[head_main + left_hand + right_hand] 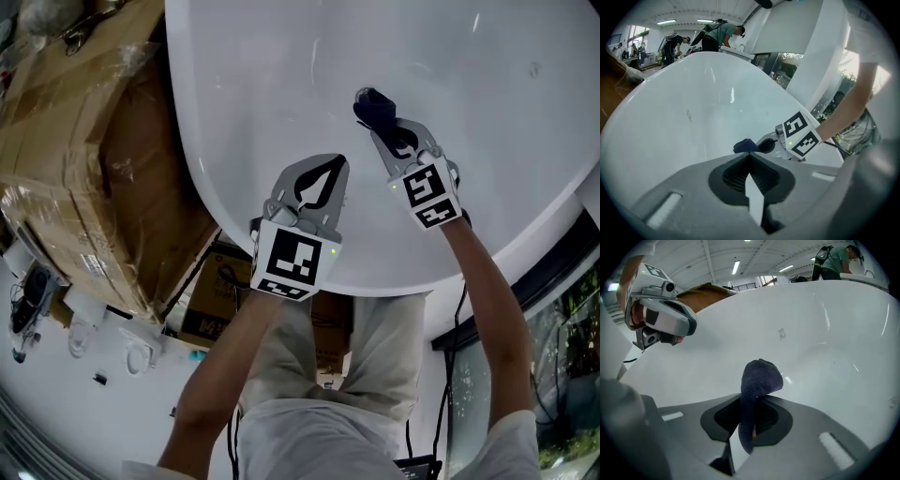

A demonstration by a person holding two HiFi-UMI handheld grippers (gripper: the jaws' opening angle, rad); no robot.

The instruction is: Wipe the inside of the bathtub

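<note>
The white bathtub [441, 56] fills the upper right of the head view, its smooth inside curving away in the left gripper view [689, 112] and the right gripper view [825, 329]. My right gripper [382, 127] is inside the tub, shut on a dark blue cloth [372, 106] that bunches above the jaws [761, 377]. The cloth [745, 146] hangs close to the tub's inner wall; contact cannot be told. My left gripper [330, 167] hovers over the near rim, left of the right one, shut with nothing in it [750, 157].
Plastic-wrapped cardboard boxes [84, 150] stand against the tub's left side. A dark-framed window [562, 272] is on the right. White fixtures [89, 323] lie on the floor at lower left. People [717, 33] work at the far end of the tub.
</note>
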